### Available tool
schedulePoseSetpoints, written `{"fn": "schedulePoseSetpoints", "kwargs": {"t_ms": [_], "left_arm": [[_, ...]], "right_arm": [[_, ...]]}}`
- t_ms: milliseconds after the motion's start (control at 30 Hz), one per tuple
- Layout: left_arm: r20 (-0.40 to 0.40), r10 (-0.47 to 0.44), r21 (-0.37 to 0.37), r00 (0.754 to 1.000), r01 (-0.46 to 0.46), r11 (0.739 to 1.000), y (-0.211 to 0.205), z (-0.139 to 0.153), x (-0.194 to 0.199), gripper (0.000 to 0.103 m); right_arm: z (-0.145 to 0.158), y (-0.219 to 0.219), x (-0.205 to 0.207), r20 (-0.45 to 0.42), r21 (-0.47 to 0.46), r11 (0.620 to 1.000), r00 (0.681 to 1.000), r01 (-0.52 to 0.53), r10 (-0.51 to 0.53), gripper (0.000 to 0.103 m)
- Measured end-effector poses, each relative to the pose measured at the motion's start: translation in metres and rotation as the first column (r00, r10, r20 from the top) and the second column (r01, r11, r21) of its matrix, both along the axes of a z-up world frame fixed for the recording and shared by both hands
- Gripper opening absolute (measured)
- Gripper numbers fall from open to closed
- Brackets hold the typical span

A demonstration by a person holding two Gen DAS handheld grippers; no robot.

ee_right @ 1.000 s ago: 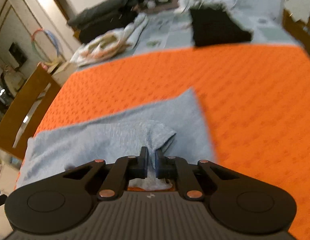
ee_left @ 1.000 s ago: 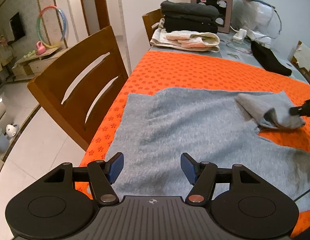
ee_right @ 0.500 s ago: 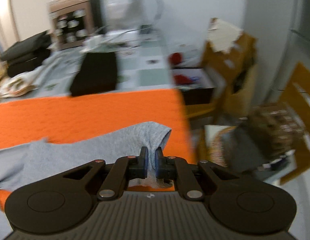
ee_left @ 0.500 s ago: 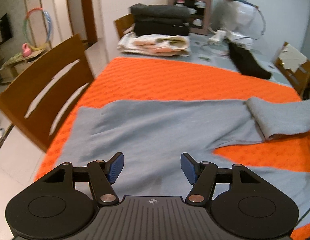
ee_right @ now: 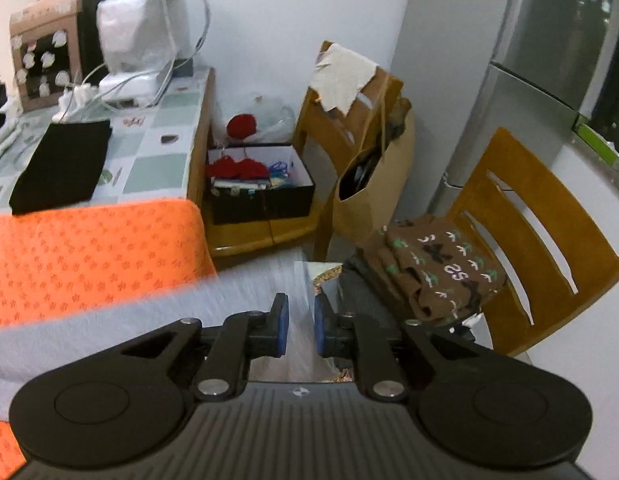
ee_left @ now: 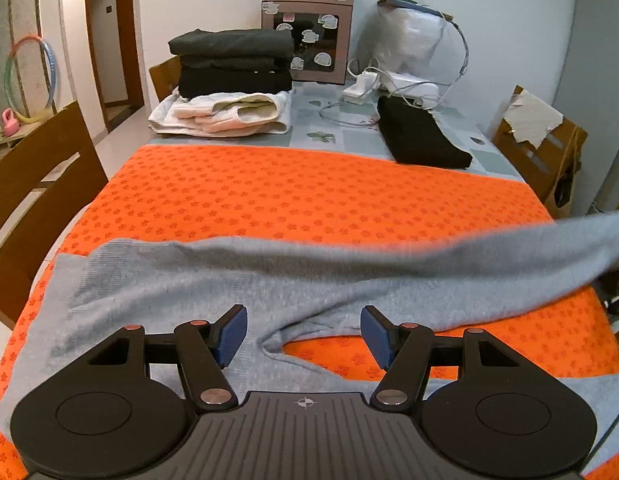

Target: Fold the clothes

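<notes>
A grey long-sleeved sweater (ee_left: 197, 280) lies on the orange mat (ee_left: 293, 192). My left gripper (ee_left: 303, 334) is open and empty, hovering over the sweater's body near its armpit. One grey sleeve (ee_left: 489, 252) is stretched out to the right, past the table's right edge. My right gripper (ee_right: 297, 326) is beyond that edge with its jaws a small gap apart. The blurred grey sleeve (ee_right: 109, 320) runs to its left side; whether it is still pinched does not show.
Stacked folded clothes (ee_left: 229, 80) and a black folded garment (ee_left: 421, 136) sit at the table's far end. A wooden chair (ee_left: 33, 192) stands left. Right of the table are a chair with a brown patterned garment (ee_right: 437, 264), a black box (ee_right: 261, 184) and a fridge (ee_right: 549, 60).
My right gripper has swung the sleeve out to the right past the table edge, and its jaws have parted slightly. My left gripper has turned right over the sweater, still open.
</notes>
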State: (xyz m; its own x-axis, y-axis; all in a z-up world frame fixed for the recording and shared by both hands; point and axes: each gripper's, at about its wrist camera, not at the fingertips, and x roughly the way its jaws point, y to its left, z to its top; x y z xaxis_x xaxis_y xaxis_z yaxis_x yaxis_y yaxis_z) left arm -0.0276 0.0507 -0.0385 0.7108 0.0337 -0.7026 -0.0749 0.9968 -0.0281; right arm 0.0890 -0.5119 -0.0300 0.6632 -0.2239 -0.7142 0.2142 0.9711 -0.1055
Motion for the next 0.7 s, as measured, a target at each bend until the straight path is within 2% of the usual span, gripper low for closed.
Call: {"fn": "schedulePoseSetpoints", "kwargs": {"t_ms": [67,167,233,467,700], "left_arm": [[-0.005,0.022,0.015,1.0,-0.022,1.0,0.006,-0.001,-0.002,0.066],[-0.019,0.061,0.044,0.998,-0.06,0.997,0.022,-0.003,-0.006,0.066],[-0.026,0.079,0.074,0.997,-0.077,0.994,0.037,-0.005,-0.009,0.066],[-0.056,0.114,0.158,0.992,-0.104,0.982,0.104,-0.015,-0.015,0.066],[-0.068,0.043,0.205,0.997,-0.028,0.978,0.18,-0.021,-0.002,0.067]], "right_arm": [[-0.003,0.009,0.003,-0.003,0.004,1.0,1.0,-0.03,0.03,0.032],[-0.004,0.035,0.005,-0.012,0.038,0.991,0.991,-0.13,0.13,0.032],[-0.005,0.06,0.005,-0.011,0.058,0.972,0.973,-0.228,0.229,0.032],[-0.003,0.162,0.001,-0.011,0.093,0.852,0.855,-0.516,0.519,0.032],[0.008,0.27,-0.013,-0.031,0.123,0.745,0.748,-0.655,0.663,0.035]]}}
